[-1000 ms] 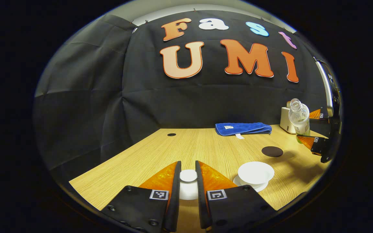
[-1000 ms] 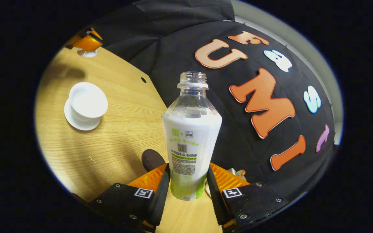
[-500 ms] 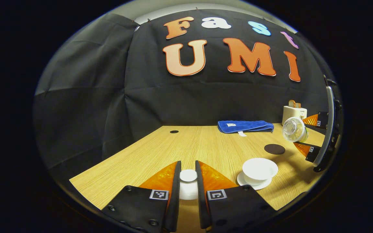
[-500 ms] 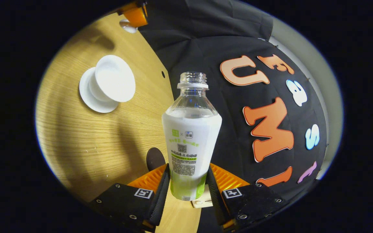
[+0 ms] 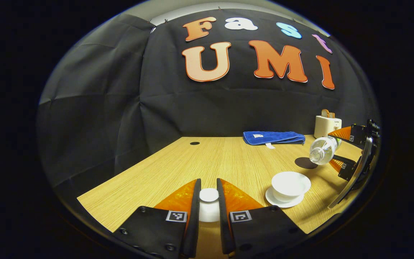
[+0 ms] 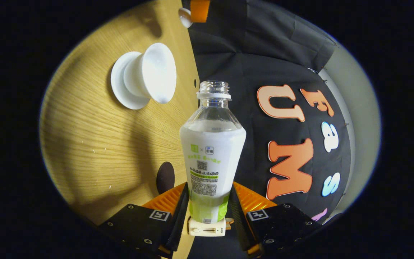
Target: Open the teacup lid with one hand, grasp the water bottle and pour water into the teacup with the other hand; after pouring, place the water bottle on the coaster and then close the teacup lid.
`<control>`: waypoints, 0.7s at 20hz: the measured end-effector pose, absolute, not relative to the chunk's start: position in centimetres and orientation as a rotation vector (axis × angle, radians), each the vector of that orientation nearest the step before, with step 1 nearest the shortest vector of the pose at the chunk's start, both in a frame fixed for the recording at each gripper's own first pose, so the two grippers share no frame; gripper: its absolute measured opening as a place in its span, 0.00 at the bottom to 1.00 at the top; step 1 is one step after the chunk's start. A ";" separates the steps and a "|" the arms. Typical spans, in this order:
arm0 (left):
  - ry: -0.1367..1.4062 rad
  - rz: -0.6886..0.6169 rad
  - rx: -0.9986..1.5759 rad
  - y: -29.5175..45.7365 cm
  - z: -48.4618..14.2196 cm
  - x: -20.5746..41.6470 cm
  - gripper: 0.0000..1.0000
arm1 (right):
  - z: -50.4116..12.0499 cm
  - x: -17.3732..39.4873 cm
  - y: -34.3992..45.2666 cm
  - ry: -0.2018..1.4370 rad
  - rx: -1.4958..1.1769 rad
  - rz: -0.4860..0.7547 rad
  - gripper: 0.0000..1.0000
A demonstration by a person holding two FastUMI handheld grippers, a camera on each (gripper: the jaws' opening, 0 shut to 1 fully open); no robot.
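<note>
Tongs both grip: your left tongs point(image 5: 208, 207) hold the lid point(image 5: 208, 196) low over the counter point(image 5: 178, 169), your right tongs point(image 6: 207, 205) clamp the tipped water bottle point(image 6: 212, 151); pouring step—bring its mouth over the open teacup point(image 5: 290, 183)

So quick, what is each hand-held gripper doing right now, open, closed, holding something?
Left hand-held gripper: closed on the teacup lid.
Right hand-held gripper: closed on the water bottle, tipped toward the teacup.
</note>
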State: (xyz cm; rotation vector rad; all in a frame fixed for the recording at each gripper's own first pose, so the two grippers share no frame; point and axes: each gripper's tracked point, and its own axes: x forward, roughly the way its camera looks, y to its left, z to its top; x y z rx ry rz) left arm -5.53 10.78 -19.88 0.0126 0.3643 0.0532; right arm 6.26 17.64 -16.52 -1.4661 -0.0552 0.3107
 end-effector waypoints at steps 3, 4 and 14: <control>0.376 0.059 0.012 11.0 -20.1 -5.7 0.29 | -16.0 6.5 17.8 -0.093 -1.504 0.307 0.64; 0.378 0.060 0.010 11.0 -20.2 -5.8 0.29 | -15.9 6.5 17.9 -0.105 -1.518 0.303 0.67; 0.381 0.064 0.020 11.7 -20.1 -5.9 0.27 | -14.5 6.7 18.0 -0.209 -1.619 0.265 0.64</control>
